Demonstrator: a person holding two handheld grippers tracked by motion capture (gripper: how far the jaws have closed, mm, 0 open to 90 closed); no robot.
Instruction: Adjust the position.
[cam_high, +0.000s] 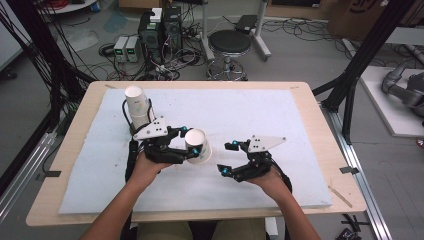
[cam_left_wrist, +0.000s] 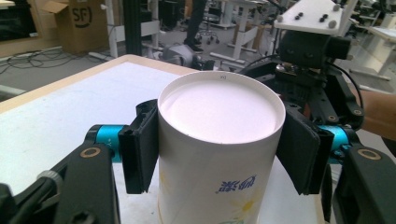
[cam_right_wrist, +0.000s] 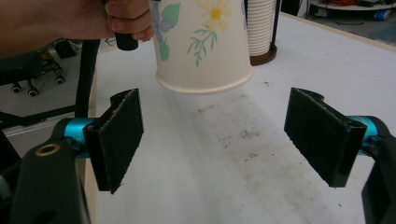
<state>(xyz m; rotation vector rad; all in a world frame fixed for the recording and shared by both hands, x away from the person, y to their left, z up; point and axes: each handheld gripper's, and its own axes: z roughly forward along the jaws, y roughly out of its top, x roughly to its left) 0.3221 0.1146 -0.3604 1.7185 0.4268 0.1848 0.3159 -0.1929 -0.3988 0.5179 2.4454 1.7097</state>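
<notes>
**My two handheld grippers, up close**

I see black linkage bodies on both, left gripper (cam_high: 189, 142) at centre left and right gripper (cam_high: 226, 157) at centre right of the high view. Each carries a grey three-cornered plate with dark screws, teal collars behind flat black textured pads (cam_right_wrist: 119, 135), brass-ringed pivots, and a trailing black cable. My forearms are bare, no sleeves.

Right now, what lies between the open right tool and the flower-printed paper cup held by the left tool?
Nothing: in the high view, bare white table mat separates the right tool from the flower-printed paper cup.
</notes>
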